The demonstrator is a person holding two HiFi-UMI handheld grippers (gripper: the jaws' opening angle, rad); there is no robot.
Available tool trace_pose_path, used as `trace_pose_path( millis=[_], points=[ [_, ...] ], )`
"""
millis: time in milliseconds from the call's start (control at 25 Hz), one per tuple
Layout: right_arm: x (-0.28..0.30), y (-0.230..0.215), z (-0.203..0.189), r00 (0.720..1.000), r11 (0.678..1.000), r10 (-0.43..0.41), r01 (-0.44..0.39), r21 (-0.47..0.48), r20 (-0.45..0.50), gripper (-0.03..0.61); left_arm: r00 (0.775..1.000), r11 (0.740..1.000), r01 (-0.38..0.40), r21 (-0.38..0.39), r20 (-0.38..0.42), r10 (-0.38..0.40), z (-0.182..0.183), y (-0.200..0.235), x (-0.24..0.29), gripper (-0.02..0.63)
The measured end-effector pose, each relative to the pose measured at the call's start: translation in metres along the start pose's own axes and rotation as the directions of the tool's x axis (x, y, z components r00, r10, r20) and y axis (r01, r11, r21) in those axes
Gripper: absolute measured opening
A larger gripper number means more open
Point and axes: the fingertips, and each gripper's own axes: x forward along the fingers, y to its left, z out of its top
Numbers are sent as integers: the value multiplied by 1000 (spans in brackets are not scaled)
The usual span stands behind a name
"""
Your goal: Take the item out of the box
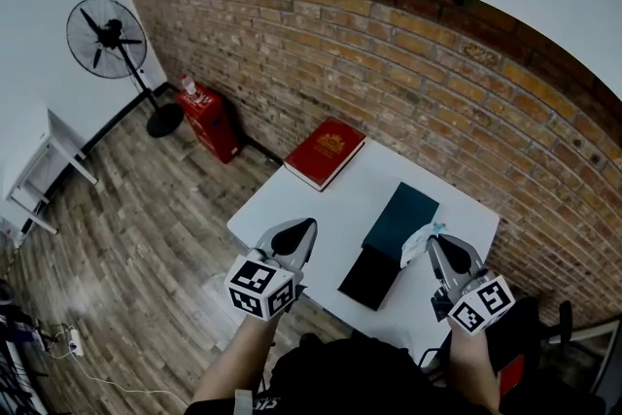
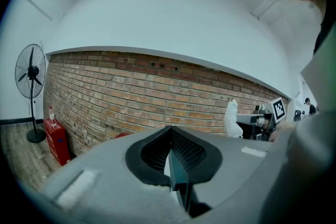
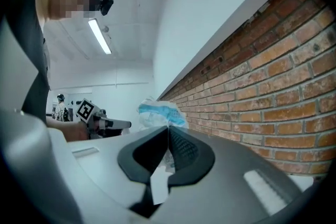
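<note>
The right claw [image 1: 434,246] is pinched shut on the packet [image 1: 418,242] — a crinkly white-and-blue plastic pouch held just over the right side of the dark box [image 1: 400,217]. It looks light, soft and a little slippery, so a pinch on a bunched edge should suit it. The left claw [image 1: 307,228] hangs closed and empty. The tabletop [image 1: 321,209] is bare left of the box — its near edge is close, and the brick wall [image 1: 389,63] stands behind.
</note>
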Motion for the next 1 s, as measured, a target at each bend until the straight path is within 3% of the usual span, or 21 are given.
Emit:
trace_pose_path(
  millis=[200, 560, 1000],
  points=[
    [0, 6, 14, 1000, 1000, 12, -11, -19, 28, 5, 1000, 1000, 2, -12, -14, -2, -7, -4, 0, 2],
    [2, 7, -18, 1000, 999, 1, 0, 42, -24, 5, 1000, 1000, -7, -21, -16, 7, -10, -1, -4, 2],
    [5, -5, -16, 1000, 999, -7, 7, 39, -16, 5, 1000, 1000, -8, -20, -20, 8, -11, -1, 7, 2]
  ],
)
